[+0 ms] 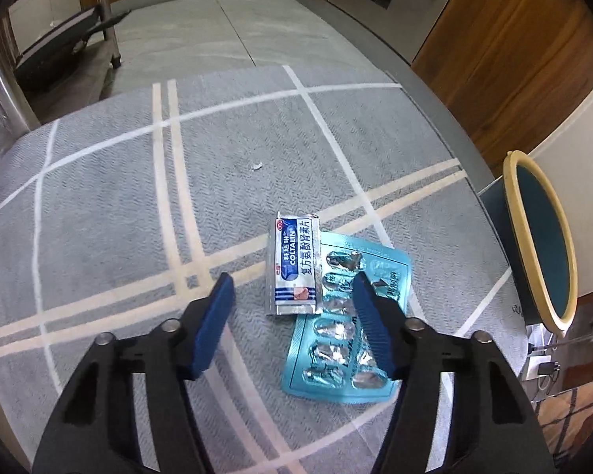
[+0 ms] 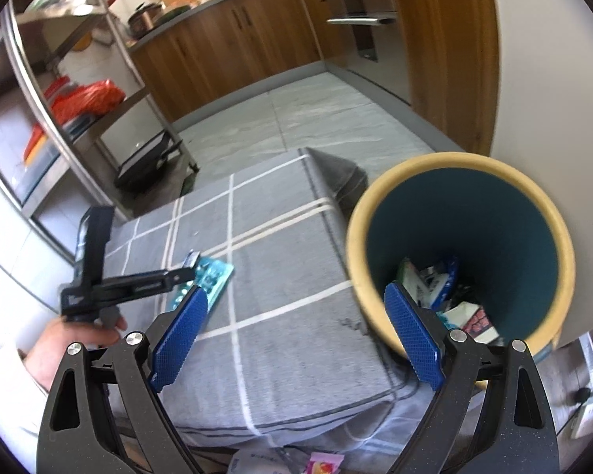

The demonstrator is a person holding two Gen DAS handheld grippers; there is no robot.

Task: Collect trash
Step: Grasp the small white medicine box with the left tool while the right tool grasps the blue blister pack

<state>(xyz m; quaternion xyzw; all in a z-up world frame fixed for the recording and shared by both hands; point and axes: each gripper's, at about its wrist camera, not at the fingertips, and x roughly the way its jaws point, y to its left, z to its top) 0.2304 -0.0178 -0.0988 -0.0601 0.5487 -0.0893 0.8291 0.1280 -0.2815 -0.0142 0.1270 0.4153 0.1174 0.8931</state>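
bin point(image 2: 460, 233) at frame right already holds wrappers. we still have pill box point(image 1: 295, 272) and blister pack point(image 1: 346, 324) on cloth point(image 1: 138, 205), lower centre. left gripper point(image 1: 292, 290) wide, empty; right gripper point(image 2: 294, 312) wide, empty.

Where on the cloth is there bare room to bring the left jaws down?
Bare cloth lies left of the medicine box, and beyond it apart from one small white scrap. It is crowded at the right: the blister pack lies against the box, with the bin past the cloth's right edge.
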